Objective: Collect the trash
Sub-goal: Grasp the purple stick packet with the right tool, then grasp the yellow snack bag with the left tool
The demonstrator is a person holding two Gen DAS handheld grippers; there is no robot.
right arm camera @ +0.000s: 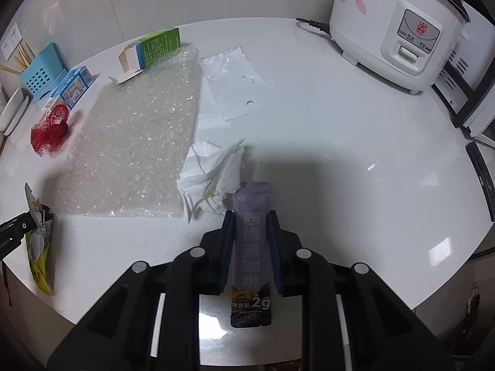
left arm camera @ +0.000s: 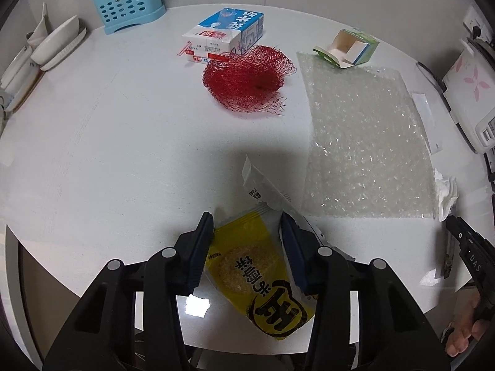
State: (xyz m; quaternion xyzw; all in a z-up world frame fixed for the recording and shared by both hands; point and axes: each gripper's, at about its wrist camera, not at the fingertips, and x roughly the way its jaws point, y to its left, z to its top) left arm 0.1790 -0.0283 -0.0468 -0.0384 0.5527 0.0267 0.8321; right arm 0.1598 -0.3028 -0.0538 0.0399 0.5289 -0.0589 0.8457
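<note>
My left gripper (left arm camera: 246, 227) is shut on a yellow snack wrapper (left arm camera: 260, 275), whose torn white top (left arm camera: 266, 185) sticks out past the fingertips. It hangs above the white table's near edge and also shows in the right wrist view (right arm camera: 38, 247). My right gripper (right arm camera: 251, 218) is shut on a purple sachet (right arm camera: 251, 247), held upright just in front of a crumpled white tissue (right arm camera: 213, 179). A sheet of bubble wrap (left arm camera: 368, 142) lies flat between the two grippers. A red mesh net (left arm camera: 247, 83), a blue milk carton (left arm camera: 225, 35) and an open green-and-white box (left arm camera: 346, 49) lie farther back.
A blue utensil holder (left arm camera: 126, 3) with chopsticks and white dishes (left arm camera: 57, 44) stand at the back left. A white rice cooker (right arm camera: 399, 27) with a cord stands at the back right, appliances beside it. A clear plastic bag (right arm camera: 235, 83) lies flat beyond the tissue.
</note>
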